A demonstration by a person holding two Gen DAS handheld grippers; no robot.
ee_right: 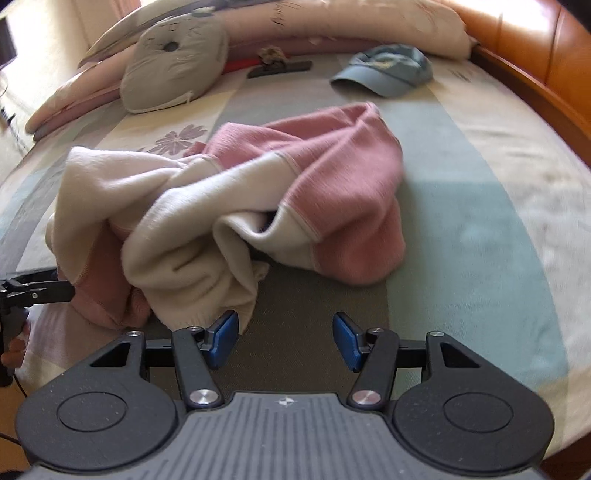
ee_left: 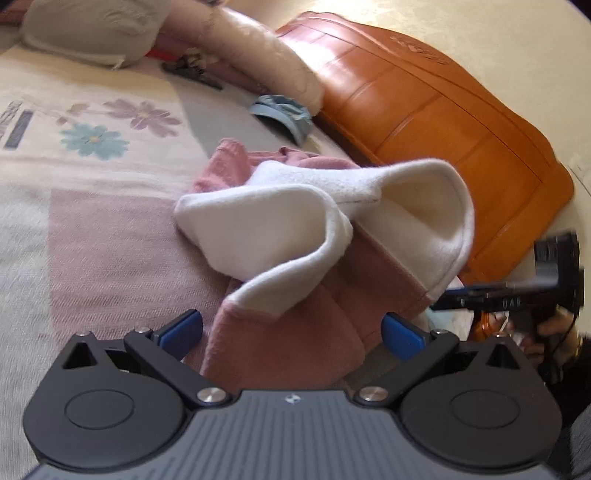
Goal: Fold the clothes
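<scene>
A pink and white fleece garment (ee_right: 258, 199) lies crumpled on the bed; it also shows in the left wrist view (ee_left: 295, 236). My left gripper (ee_left: 291, 332) is open, its blue pads on either side of the garment's pink near edge, which lies between the jaws. My right gripper (ee_right: 284, 339) is open and empty, just in front of the garment's white hem, above the bedspread. The right gripper's body shows at the right edge of the left wrist view (ee_left: 517, 291); the left one shows at the left edge of the right wrist view (ee_right: 33, 288).
The bed has a patterned floral bedspread (ee_right: 480, 206). A blue cap (ee_right: 388, 72) lies at the far side, with a grey cushion (ee_right: 173, 70) and pillows (ee_right: 332, 22) behind. An orange wooden headboard (ee_left: 443, 122) borders the bed.
</scene>
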